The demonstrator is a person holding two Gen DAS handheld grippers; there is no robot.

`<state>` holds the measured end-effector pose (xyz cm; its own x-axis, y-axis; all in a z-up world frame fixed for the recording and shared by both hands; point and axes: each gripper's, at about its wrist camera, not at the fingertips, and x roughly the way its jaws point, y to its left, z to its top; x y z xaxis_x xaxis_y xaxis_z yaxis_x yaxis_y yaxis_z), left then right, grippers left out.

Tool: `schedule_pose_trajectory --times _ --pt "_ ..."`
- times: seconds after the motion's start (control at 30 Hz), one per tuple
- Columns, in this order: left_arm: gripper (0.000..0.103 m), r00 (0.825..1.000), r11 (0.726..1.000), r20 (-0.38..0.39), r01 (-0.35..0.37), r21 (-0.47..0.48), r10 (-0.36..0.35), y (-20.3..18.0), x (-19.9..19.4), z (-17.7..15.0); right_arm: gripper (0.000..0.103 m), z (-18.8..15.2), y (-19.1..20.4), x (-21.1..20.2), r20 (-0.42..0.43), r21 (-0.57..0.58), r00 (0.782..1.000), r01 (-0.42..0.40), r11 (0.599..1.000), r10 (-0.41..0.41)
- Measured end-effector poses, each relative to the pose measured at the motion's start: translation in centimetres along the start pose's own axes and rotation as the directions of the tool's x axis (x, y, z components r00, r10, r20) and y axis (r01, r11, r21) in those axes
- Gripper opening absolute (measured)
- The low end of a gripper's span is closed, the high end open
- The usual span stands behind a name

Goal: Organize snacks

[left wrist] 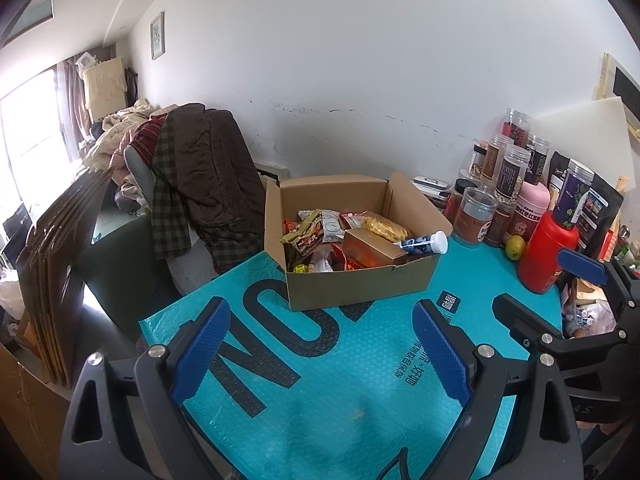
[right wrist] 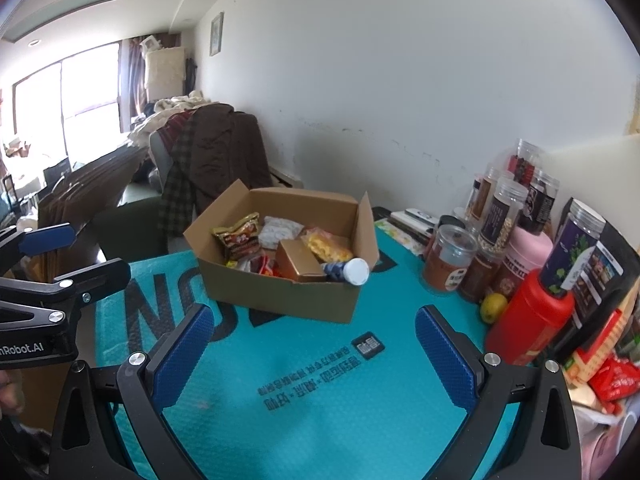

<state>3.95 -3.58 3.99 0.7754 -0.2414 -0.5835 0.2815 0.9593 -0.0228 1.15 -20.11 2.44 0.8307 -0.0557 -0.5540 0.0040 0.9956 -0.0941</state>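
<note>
The cardboard box was seen standing open on the teal bubble mailer, flaps up, filled with loose snacks; the left gripper and the right gripper were both held spread wide over the mailer, short of the box, with nothing between their pads. Inside the box a gold carton lay near the front wall, with a white-capped tube resting against it and jutting over the rim; a brown-and-gold snack pouch and a yellow crinkly packet were set further back.

The pouches were judged light, soft and slippery, likely to crumple and to crush their contents if pinched in the middle; a sealed edge would be the safer hold. The gold carton was judged stiff and best taken across its narrow sides; the tube, being round and smooth, could roll or slip, so its body near the cap would suit a grip. The box itself was judged thin-walled and apt to flex if lifted by one flap. Jars and a red bottle stood crowded to the right, close enough to be knocked.
</note>
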Motion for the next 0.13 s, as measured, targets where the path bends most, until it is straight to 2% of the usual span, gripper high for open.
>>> schedule_pose_trajectory --times 0.13 --pt "0.094 1.0 1.0 0.006 -0.007 0.005 0.007 0.11 0.13 -0.06 0.102 -0.13 -0.04 0.19 -0.006 0.003 1.0 0.002 1.0 -0.002"
